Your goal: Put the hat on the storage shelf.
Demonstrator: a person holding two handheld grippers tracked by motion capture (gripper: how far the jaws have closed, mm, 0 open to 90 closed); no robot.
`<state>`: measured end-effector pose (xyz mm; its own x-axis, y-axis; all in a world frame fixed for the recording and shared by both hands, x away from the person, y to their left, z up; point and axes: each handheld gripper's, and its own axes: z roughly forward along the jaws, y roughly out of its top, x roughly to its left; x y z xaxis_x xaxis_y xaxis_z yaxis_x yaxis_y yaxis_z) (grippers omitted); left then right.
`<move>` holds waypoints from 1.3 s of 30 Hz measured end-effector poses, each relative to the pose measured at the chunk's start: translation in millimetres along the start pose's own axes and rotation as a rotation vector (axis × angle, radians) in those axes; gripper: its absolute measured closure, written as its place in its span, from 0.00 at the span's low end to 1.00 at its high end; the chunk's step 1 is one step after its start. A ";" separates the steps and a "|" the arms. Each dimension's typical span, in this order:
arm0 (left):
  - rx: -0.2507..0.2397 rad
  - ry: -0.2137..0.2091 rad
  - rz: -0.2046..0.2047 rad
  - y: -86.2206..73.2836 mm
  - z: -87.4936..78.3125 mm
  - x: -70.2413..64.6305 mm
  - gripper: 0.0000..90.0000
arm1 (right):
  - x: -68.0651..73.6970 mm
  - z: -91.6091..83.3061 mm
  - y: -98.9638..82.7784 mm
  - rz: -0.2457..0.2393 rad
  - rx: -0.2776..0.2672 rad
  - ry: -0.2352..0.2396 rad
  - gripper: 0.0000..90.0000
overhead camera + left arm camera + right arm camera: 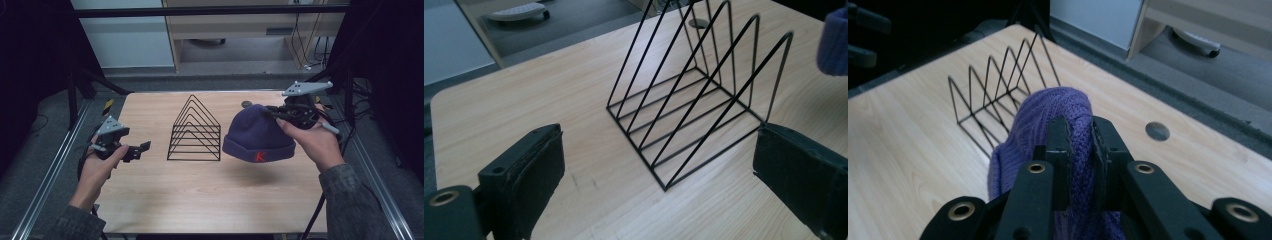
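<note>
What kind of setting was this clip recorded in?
Probably a lab or workshop recording station: a wooden table on a metal frame, dark curtains at the sides, loose cables by the back wall, and staged props, a wire rack and beanie.

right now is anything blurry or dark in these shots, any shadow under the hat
High view: dim, dark at both sides, and the hat casts a soft shadow on the table, so it hangs clear. Left gripper view: the rack is sharp, the near pads soft. Right gripper view: the right claw is crisp.
</note>
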<state>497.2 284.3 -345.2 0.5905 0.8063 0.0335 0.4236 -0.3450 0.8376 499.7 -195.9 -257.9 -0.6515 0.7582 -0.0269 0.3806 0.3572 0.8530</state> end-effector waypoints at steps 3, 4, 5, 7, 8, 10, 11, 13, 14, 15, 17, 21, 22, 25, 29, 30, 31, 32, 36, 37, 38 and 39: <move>0.005 -0.009 0.026 17.4 0.6 -2.6 0.06 | 2.4 -2.6 14.2 -0.010 -0.011 -0.022 0.89; 0.005 -0.014 0.031 22.2 0.9 -3.7 0.06 | 3.5 -3.4 18.6 -0.013 -0.014 -0.027 0.89; 0.005 -0.016 0.036 25.6 0.9 -4.5 0.06 | 4.5 -3.9 22.8 -0.016 -0.018 -0.032 0.89; -0.001 -0.027 0.049 35.2 0.0 -5.3 0.06 | 5.0 -3.9 30.4 -0.021 -0.021 -0.043 0.89; -0.004 -0.031 0.052 39.0 0.0 -5.2 0.06 | 4.9 -3.7 33.8 -0.022 -0.026 -0.045 0.89; -0.011 -0.037 0.052 45.3 1.2 -4.8 0.06 | 5.5 -3.4 38.9 -0.017 -0.032 -0.047 0.89; -0.011 -0.041 0.052 47.9 2.1 -4.5 0.06 | 6.0 -2.8 41.8 -0.013 -0.037 -0.048 0.89; -0.015 -0.050 0.051 52.4 3.6 -4.6 0.06 | 7.1 -0.8 45.6 -0.011 -0.046 -0.048 0.89; -0.022 -0.051 0.050 54.8 3.9 -4.5 0.06 | 7.7 0.3 47.4 -0.008 -0.049 -0.046 0.89; -0.029 -0.052 0.049 58.0 4.3 -4.2 0.06 | 8.1 2.2 49.4 -0.012 -0.052 -0.043 0.89; -0.034 -0.057 0.053 62.4 4.9 -3.3 0.07 | 9.2 5.1 54.1 -0.011 -0.056 -0.048 0.89; -0.059 -0.090 0.040 70.1 8.1 -0.9 0.07 | 10.6 7.2 65.8 -0.011 -0.067 -0.055 0.89; -0.063 -0.095 0.036 71.1 9.2 -0.9 0.07 | 11.3 8.1 69.7 -0.019 -0.070 -0.058 0.89; -0.066 -0.086 0.038 76.0 12.2 -3.1 0.07 | 13.2 10.9 77.6 -0.018 -0.072 -0.062 0.89; -0.066 -0.092 0.052 83.7 13.4 -11.8 0.08 | 19.4 16.3 88.0 -0.017 -0.089 -0.067 0.89; -0.068 -0.095 0.054 85.1 13.2 -14.3 0.08 | 21.5 18.1 90.7 -0.019 -0.088 -0.069 0.89; -0.065 -0.102 0.066 86.8 12.6 -16.5 0.08 | 22.9 19.6 92.7 -0.019 -0.090 -0.070 0.89; -0.064 -0.112 0.072 88.9 12.2 -19.1 0.08 | 24.5 21.9 95.1 -0.018 -0.096 -0.065 0.89; -0.048 -0.140 0.096 95.6 16.9 -25.4 0.08 | 34.3 32.9 103.9 -0.022 -0.108 -0.035 0.89; -0.045 -0.143 0.101 97.4 18.7 -26.5 0.08 | 36.9 35.3 106.0 -0.024 -0.112 -0.027 0.89; -0.044 -0.152 0.106 99.2 20.7 -27.5 0.08 | 39.2 37.3 108.1 -0.024 -0.117 -0.017 0.89; -0.043 -0.157 0.110 100.8 22.7 -28.6 0.08 | 41.1 39.1 110.3 -0.027 -0.126 -0.008 0.89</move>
<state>538.6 215.6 -274.0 0.7330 0.6789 0.0432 0.3230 -0.4033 0.8562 540.6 -104.0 -185.3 -0.6548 0.7538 -0.0548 0.2771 0.3069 0.9105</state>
